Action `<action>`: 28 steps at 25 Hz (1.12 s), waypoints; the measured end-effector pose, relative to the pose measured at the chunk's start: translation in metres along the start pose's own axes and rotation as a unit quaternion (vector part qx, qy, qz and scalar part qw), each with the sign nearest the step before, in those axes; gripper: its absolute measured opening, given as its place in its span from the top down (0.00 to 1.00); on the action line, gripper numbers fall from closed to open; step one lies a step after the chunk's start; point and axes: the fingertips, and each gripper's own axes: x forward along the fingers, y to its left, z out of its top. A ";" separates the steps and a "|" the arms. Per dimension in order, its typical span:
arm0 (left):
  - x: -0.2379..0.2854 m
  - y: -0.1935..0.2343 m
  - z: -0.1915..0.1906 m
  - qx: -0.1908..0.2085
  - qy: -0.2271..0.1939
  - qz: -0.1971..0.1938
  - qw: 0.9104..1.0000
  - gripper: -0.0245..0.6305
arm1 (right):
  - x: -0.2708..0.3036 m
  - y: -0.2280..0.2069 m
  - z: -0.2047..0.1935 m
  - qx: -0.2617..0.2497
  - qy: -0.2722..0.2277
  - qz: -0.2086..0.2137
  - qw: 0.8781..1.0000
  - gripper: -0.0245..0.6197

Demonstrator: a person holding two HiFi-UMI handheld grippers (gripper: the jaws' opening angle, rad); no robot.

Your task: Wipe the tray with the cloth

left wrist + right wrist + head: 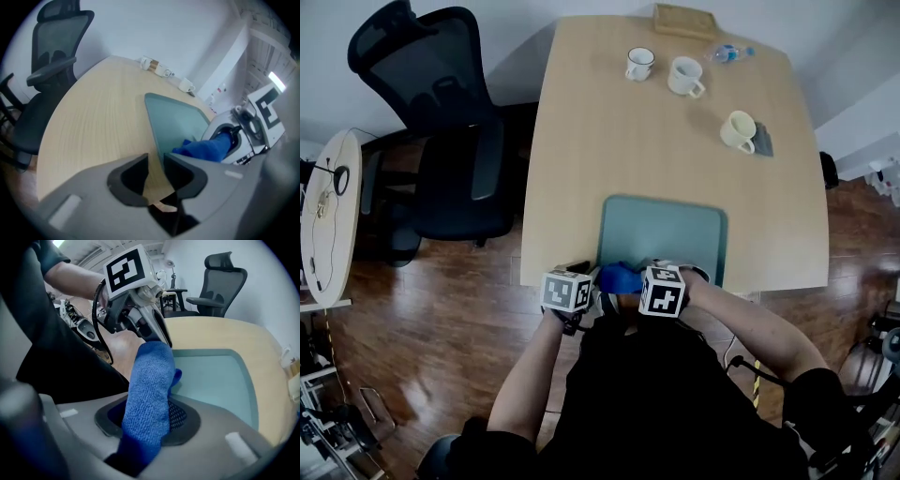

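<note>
- cloth [149, 394]: blue woven fabric, nubbly, matt;
- tray [666, 230]: teal, smooth, plastic-looking, faint sheen;
- table [609, 150]: pale wood grain, smooth, matt;
- floor [441, 309]: dark wood boards, glossy;
- white mug [685, 77]: glazed, shiny

A pale wooden bench [609, 131] stands on dark wood floor [422, 328]. A black mesh office chair [441, 141] sits left of it, a small round white table [328, 216] farther left. White wall [140, 28] behind

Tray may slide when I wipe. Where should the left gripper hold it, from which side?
Pinch the tray by its raised rim at the near left corner, from the table's near edge. It lies flat, so only the rim gives bite, and that corner leaves the surface free for the cloth in the right gripper. The left gripper looks closed there.
</note>
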 end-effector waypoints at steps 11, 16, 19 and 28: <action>0.012 -0.015 -0.010 0.034 0.059 0.049 0.997 0.90 | -0.063 -0.163 -0.074 0.151 -0.011 -0.146 0.978 0.73; 0.018 -0.021 -0.004 -0.004 0.047 0.047 0.998 0.90 | -0.082 -0.212 -0.085 0.130 0.007 -0.197 0.972 0.73; 0.019 -0.020 -0.002 -0.017 0.042 0.048 0.998 0.91 | -0.081 -0.212 -0.081 0.111 0.008 -0.213 0.971 0.74; 0.015 -0.016 -0.004 -0.038 0.036 0.043 0.998 0.92 | -0.050 -0.106 -0.070 0.049 0.001 -0.119 0.992 0.74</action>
